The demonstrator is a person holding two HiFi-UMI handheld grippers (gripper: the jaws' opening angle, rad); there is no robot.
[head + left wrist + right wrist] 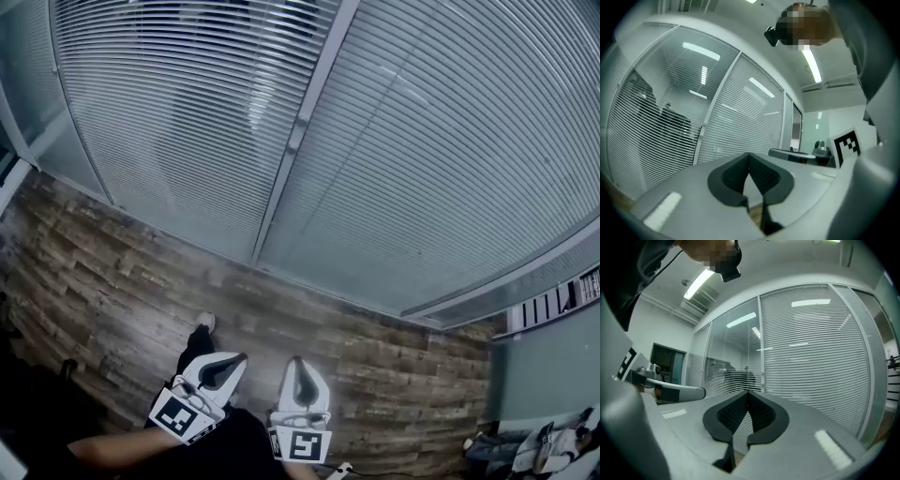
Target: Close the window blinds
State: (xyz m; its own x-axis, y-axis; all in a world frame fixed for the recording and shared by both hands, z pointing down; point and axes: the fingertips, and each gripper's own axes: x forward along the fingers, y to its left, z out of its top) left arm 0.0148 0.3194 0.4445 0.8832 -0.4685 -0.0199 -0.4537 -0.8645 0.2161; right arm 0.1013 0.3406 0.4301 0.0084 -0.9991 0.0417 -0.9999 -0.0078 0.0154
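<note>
blinds hang over two tall glass panes straight ahead, one on each side of a pale upright post, and reach down almost to the wood-look floor. in the left gripper view the slats of the nearer pane are tilted apart enough that dark shapes show through from the room behind, while the pane beside it looks paler and more closed. in the right gripper view the wide pane on the right reads as an even run of pale slats, and dim figures show through the pane to its left.

the left gripper and the right gripper sit low in the head view, side by side and near each other, both well short of the blinds and touching nothing. the left gripper's jaws meet at the tips with nothing between them. the right gripper's jaws are likewise pressed together and empty.

a white shoe rests on the floor just beyond the left gripper. a cluttered heap lies in the far right corner by a green wall.
</note>
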